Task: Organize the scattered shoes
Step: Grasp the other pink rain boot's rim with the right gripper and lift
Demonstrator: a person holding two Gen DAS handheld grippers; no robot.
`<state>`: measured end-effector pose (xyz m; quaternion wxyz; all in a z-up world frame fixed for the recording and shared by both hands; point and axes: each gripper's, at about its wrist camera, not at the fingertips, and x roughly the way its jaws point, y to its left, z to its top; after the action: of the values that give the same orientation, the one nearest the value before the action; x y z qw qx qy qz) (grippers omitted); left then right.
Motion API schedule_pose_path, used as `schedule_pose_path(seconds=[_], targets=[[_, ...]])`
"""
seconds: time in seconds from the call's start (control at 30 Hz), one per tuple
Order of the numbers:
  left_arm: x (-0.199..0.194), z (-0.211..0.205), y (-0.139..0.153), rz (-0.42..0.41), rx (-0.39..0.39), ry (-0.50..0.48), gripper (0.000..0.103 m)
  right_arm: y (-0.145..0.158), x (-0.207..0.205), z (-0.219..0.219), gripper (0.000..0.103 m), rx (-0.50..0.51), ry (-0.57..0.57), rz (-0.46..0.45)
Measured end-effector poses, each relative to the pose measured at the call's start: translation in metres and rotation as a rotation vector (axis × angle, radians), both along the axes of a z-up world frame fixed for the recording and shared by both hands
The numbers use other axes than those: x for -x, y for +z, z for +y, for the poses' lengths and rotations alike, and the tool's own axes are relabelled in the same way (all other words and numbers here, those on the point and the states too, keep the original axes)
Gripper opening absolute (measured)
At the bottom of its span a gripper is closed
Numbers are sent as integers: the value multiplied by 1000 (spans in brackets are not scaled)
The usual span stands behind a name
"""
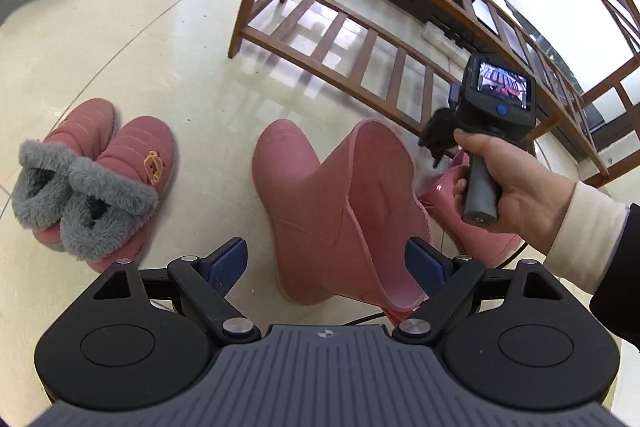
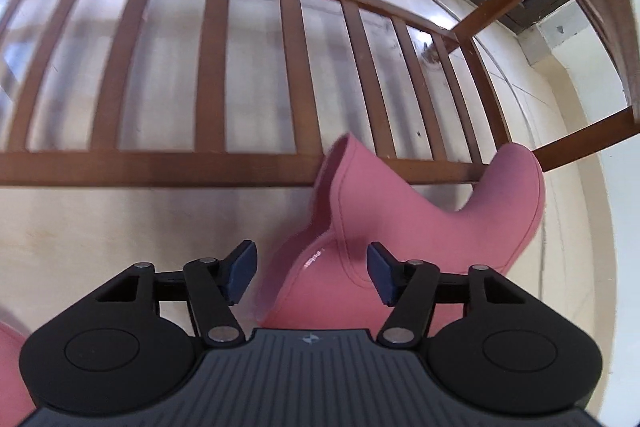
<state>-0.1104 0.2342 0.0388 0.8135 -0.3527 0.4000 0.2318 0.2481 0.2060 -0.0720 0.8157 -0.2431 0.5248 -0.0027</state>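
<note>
Boots [image 1: 336, 211] beside rack [image 1: 360, 39] edge, both jaws apart, floor [image 1: 192, 75] open leftward.

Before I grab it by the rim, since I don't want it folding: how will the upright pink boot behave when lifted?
The pink boot looks like soft rubber; its wavy rim suggests the shaft may flex when pinched. It probably hangs toe-down. The glossy surface could slip.

Slippers [image 1: 92, 179] left of boot [image 1: 336, 211], rack [image 1: 360, 39] behind.
</note>
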Motion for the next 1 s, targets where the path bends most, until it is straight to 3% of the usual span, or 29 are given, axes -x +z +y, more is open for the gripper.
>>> schedule_pose_path(seconds=[0.03, 0.27, 0.53, 0.73, 1.0], targets=[[0, 0, -1, 3, 4, 3, 87, -1, -1, -2, 56, 2, -3, 2], [5, -5, -10, 22, 21, 46, 87, 11, 12, -31, 55, -40, -4, 21], [-2, -4, -13, 2, 49, 73, 87, 66, 38, -85, 54, -113, 28, 51], [-19, -12, -9, 7, -23, 56, 87, 101, 49, -135, 54, -177, 26, 69], [-31, -17, -13, 14, -54, 57, 87, 105, 43, -214, 30, -238, -71, 131]])
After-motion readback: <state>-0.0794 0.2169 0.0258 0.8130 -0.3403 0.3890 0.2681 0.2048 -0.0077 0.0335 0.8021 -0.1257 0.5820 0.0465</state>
